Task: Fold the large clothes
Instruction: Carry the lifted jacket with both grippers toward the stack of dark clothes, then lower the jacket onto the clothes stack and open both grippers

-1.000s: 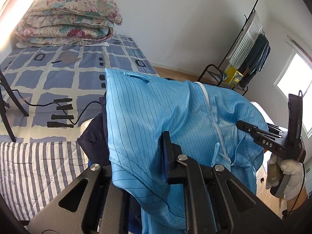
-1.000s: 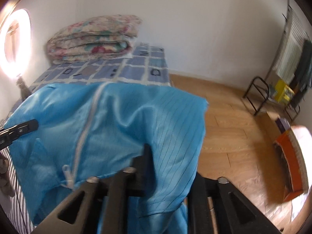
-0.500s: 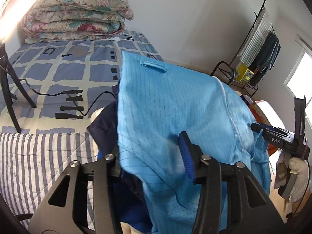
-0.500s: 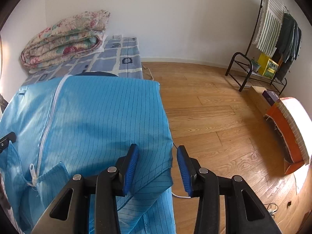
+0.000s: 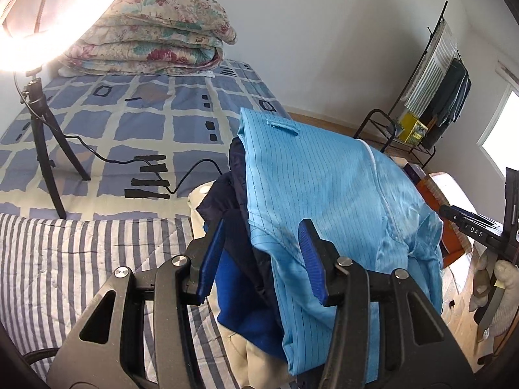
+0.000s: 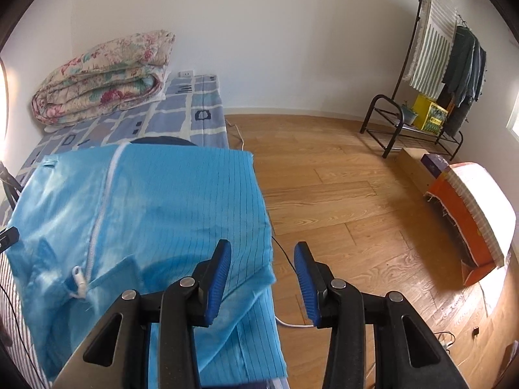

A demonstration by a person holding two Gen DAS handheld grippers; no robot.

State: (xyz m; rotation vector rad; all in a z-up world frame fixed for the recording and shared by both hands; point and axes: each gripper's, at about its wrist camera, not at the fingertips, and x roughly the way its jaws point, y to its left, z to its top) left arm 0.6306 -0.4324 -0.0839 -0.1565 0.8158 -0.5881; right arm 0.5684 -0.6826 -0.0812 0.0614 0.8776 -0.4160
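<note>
Folded light-blue zip jacket (image 6: 146, 214) heaped on darker clothes at bed's (image 5: 136, 123) near floor-side edge. Left gripper (image 5: 262, 259) and right gripper (image 6: 262, 278) half open, gripping nothing. Likely slide off toward floor if nudged.

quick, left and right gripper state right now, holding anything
Left gripper: open, light blue garment lies between the pads, not pinched.
Right gripper: open, holding nothing; the garment's edge is just beside its left pad.

The jacket (image 6: 155, 214) lies on the near bed (image 6: 201, 123) edge; folded quilt (image 6: 103, 77) far behind, floor (image 6: 340, 194) right.
</note>
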